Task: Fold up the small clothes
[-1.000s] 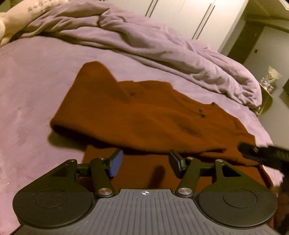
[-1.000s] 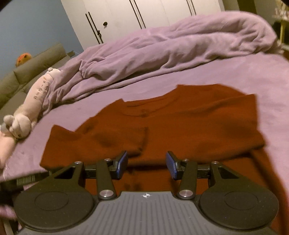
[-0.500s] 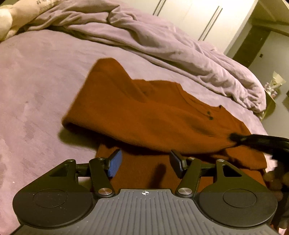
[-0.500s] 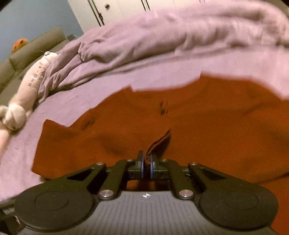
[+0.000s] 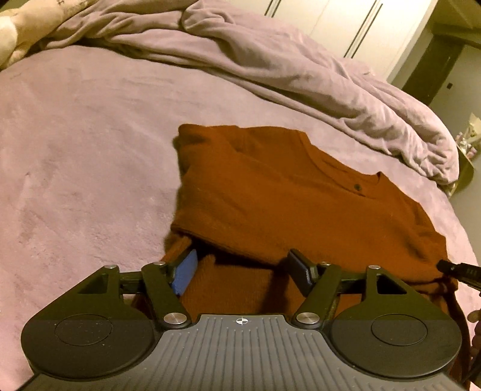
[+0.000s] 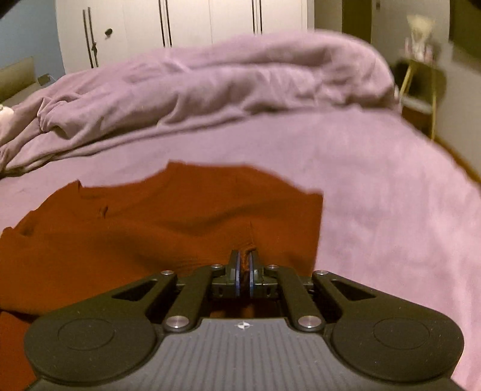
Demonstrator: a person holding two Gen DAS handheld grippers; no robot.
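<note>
Only one garment is on the bed: a rust-brown top, partly folded, lying on the lilac cover toward the near edge.

From the left wrist view, at the far left corner lies one pale stuffed toy, only partly in frame. Next to it, along the far edge, runs one bunched lilac duvet, reaching across to the far right corner. The left gripper stands wide, its two blue-padded fingers spread apart and holding nothing; the left finger sits at the mouth of a fold on the top's near left side, the right finger just over the cloth. One dark button shows below the neckline. At the right edge of that view the tip of the right gripper reaches the top's near right corner.

From the right wrist view, the right gripper is pinched narrow on a ridge of the top, the cloth gathered between its two pads. Behind the duvet stand white wardrobe doors with dark handles, and at the right one small side table.
</note>
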